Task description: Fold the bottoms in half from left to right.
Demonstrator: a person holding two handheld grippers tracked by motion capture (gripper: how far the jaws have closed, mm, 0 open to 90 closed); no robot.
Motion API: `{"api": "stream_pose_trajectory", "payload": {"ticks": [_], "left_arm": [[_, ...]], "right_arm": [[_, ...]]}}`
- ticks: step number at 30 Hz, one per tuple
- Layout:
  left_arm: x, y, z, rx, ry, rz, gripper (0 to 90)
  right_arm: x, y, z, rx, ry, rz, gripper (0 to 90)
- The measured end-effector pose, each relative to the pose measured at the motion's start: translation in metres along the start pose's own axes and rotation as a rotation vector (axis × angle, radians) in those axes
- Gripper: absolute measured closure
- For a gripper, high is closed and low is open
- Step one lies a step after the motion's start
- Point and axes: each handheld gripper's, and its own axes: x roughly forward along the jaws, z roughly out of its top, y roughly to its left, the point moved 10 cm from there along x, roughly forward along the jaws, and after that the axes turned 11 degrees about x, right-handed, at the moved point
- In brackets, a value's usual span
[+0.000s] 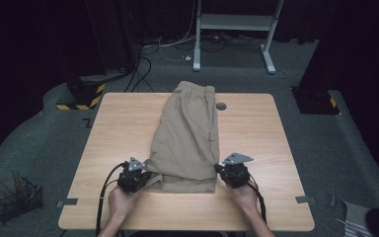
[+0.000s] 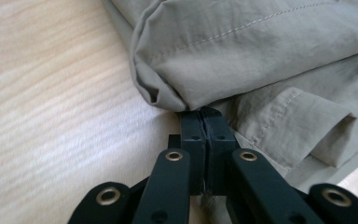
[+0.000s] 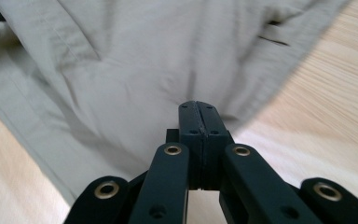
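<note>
Beige shorts (image 1: 187, 133) lie lengthwise down the middle of the wooden table (image 1: 256, 133), waistband far, with the leg ends folded back at the near end. My left gripper (image 1: 145, 174) sits at the near left corner of the fold, and my right gripper (image 1: 218, 169) at the near right corner. In the left gripper view the jaws (image 2: 203, 112) are pressed together, their tips touching the rolled edge of the shorts (image 2: 261, 46). In the right gripper view the jaws (image 3: 197, 105) are likewise together, low over the cloth (image 3: 144, 56). No cloth shows between either pair.
A small grey disc (image 1: 221, 106) is set in the table beside the waistband. On the floor stand a wire basket (image 1: 18, 200) at the near left, a yellow-black striped base (image 1: 81, 96) and cables at the far left, and a white frame (image 1: 234, 22) beyond.
</note>
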Motion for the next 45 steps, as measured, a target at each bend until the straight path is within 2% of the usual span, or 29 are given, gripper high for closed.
{"api": "stream_pose_trajectory", "payload": {"ticks": [2,4,5,6,9,10,12,15,18,20,21,25,27,29,32,35,38,43,45], "left_arm": [[-0.005,0.001,-0.003,-0.003,-0.014,-0.011,88.4],[-0.007,0.001,-0.005,-0.024,-0.026,-0.029,87.3],[-0.007,0.001,-0.005,-0.038,-0.031,-0.03,83.9],[-0.006,0.001,-0.003,-0.045,-0.034,-0.025,78.7],[0.001,-0.001,0.002,-0.036,-0.031,-0.022,68.2],[0.005,-0.004,0.004,-0.025,-0.029,-0.027,68.7],[0.009,-0.007,0.008,-0.018,-0.031,-0.04,73.1],[0.014,-0.01,0.014,-0.004,-0.023,-0.048,77.6],[0.021,-0.011,0.021,-0.046,-0.042,-0.079,80.7],[0.027,-0.013,0.027,-0.056,-0.047,-0.092,82.0],[0.03,-0.013,0.03,-0.055,-0.046,-0.092,82.1],[0.041,-0.016,0.043,-0.035,-0.047,-0.089,83.6],[0.042,-0.018,0.044,-0.019,-0.049,-0.083,86.0],[0.039,-0.019,0.041,-0.016,-0.056,-0.083,87.3],[0.03,-0.021,0.037,-0.014,-0.074,-0.086,87.6],[0.021,-0.02,0.032,-0.003,-0.08,-0.08,87.6],[0.016,-0.018,0.023,-0.016,-0.066,-0.088,87.0],[0.01,-0.011,0.011,-0.043,-0.056,-0.083,86.4],[0.007,-0.01,0.011,-0.035,-0.06,-0.076,85.1]], "right_arm": [[-0.012,-0.005,-0.007,0.008,-0.01,-0.01,89.9],[-0.019,-0.008,-0.01,0.024,-0.022,-0.005,89.7],[-0.021,-0.009,-0.011,0.039,-0.024,0.007,89.4],[-0.02,-0.007,-0.011,0.054,-0.028,0.024,85.1],[-0.011,0.003,-0.004,0.064,-0.032,0.057,71.3],[-0.006,0.007,-0.002,0.065,-0.033,0.058,66.0],[0.008,0.011,0.0,0.055,-0.007,0.047,62.8],[0.027,0.012,-0.002,0.05,0.038,0.028,66.5],[0.04,0.004,-0.004,0.021,0.069,-0.01,72.4],[0.043,-0.005,0.001,0.018,0.073,-0.027,72.9],[0.045,-0.013,0.005,0.009,0.084,-0.059,72.7],[0.05,-0.034,0.015,0.045,0.092,-0.109,69.9],[0.046,-0.037,0.015,0.07,0.084,-0.118,71.4],[0.036,-0.033,0.013,0.078,0.054,-0.088,80.1],[0.025,-0.027,0.006,0.053,0.046,-0.073,87.6],[0.018,-0.023,0.003,0.043,0.032,-0.056,88.0],[0.013,-0.02,0.0,0.035,0.013,-0.049,85.0],[0.009,-0.027,-0.012,0.041,0.033,-0.082,84.4],[0.006,-0.031,-0.014,0.05,0.033,-0.092,83.7]]}}
